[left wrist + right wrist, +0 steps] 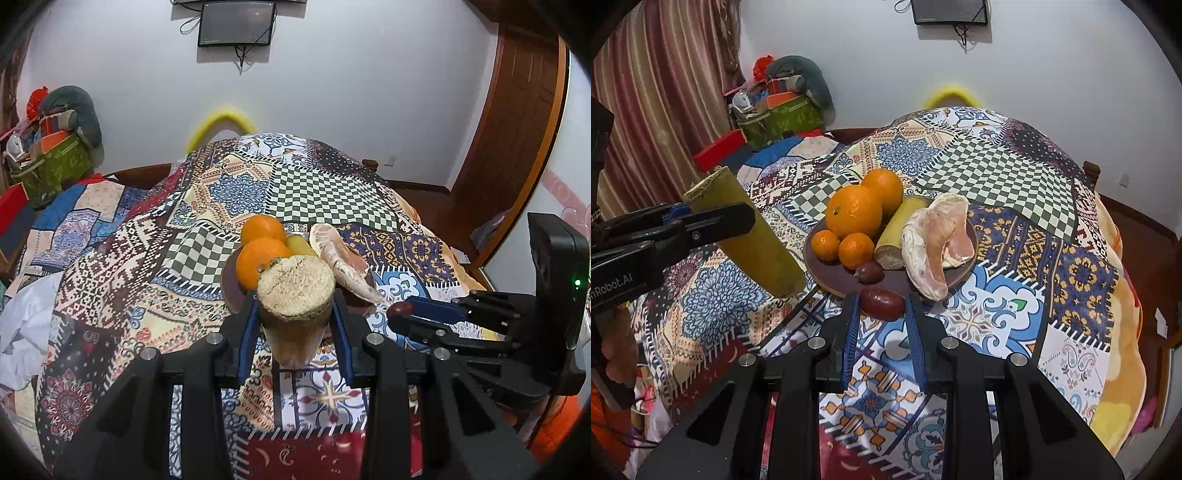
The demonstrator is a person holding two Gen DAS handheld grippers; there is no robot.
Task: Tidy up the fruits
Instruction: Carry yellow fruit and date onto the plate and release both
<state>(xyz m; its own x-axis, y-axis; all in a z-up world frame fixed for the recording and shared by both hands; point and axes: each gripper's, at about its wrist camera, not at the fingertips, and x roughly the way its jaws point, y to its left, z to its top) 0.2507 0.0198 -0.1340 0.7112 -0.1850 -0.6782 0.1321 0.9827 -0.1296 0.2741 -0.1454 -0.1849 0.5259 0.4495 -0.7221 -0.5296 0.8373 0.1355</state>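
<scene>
Left wrist: left gripper [295, 314] clamps sugarcane piece [295, 295] above plate [229, 284] near edge.
Right wrist: right gripper [881, 314] grips dark date [881, 303] at plate rim; bare patterned cloth [1015, 295] to right.

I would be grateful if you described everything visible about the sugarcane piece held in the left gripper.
The held sugarcane piece is a short, thick cylinder with smooth yellow-green rind and a pale, fibrous, rough-cut end facing the left wrist camera. It looks firm and woody. The left gripper is shut on it, its blue-padded fingers pressing both sides. It hangs tilted above the patterned cloth, left of the plate and apart from it; nothing else touches it.
</scene>
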